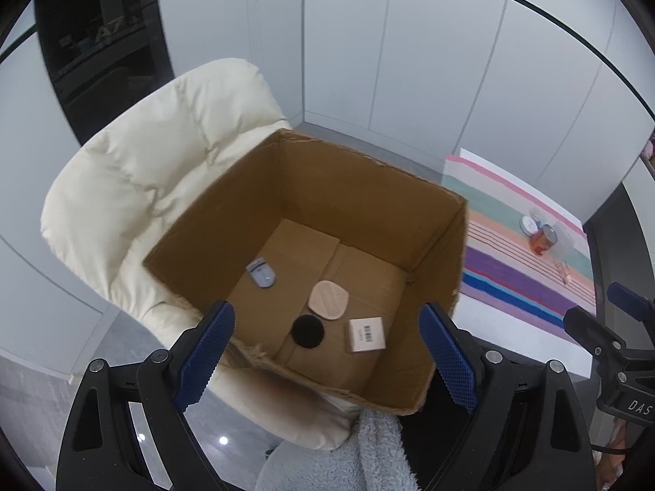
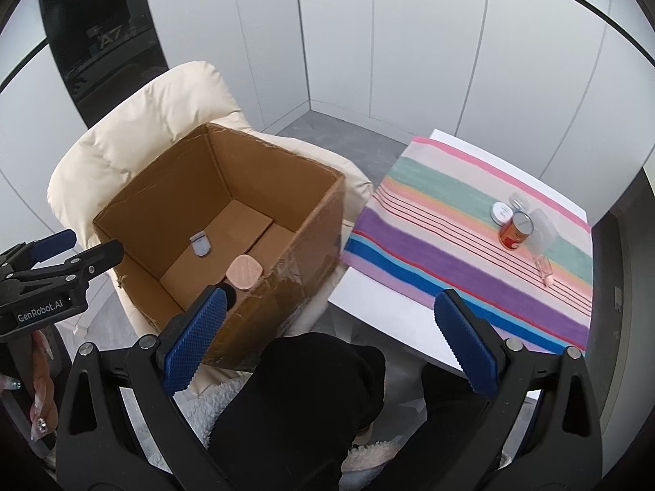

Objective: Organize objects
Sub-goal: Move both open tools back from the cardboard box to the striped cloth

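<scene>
cardboard box (image 1: 311, 221) on cream chair (image 1: 135, 172), holding beige pad (image 1: 328, 300), black disc (image 1: 307, 331), small carton (image 1: 366, 334). orange can (image 2: 515, 230) at two o'clock on striped cloth (image 2: 430, 221). left tongs (image 1: 327, 352) and right tongs (image 2: 327, 339) spread wide, grasping nothing.

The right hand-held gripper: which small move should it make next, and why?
Probably carry the right hand-held gripper toward the orange can on the striped cloth. Its jaws stand open and empty, four items already lie in the cardboard box, and the can still waits outside.
</scene>
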A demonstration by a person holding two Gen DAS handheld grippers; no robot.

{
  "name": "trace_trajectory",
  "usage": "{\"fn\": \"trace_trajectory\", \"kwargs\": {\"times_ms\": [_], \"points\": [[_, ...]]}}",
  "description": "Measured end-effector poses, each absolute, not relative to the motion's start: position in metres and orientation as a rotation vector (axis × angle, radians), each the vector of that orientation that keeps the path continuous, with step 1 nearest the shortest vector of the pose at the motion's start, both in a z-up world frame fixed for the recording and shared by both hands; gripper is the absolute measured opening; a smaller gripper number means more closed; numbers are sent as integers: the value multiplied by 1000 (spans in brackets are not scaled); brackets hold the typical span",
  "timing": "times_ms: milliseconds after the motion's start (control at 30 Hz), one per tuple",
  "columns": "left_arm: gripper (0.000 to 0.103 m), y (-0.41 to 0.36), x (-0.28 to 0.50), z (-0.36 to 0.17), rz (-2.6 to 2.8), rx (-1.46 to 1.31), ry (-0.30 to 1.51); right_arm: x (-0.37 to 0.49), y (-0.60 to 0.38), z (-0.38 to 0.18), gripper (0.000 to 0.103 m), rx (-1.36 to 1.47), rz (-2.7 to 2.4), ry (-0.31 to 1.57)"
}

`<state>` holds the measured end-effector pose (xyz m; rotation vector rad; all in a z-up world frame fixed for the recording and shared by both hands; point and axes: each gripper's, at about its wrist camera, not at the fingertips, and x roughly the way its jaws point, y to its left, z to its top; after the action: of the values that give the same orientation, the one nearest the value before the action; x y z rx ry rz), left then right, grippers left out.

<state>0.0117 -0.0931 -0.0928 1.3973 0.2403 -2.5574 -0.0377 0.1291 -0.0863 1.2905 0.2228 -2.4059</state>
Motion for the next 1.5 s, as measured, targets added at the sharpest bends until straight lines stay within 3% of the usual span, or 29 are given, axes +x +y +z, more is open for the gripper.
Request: {"fn": "trace_trajectory", "kwargs": {"times_ms": [967,1500], "points": [[92,75,-60,-86,-2823,1462,-94,-53,333,-95,103,1496,-2734,-80],[92,167,-131,-115,-2864,1614,-296,-92,395,-127,103,1567,-2784,-168]]}}
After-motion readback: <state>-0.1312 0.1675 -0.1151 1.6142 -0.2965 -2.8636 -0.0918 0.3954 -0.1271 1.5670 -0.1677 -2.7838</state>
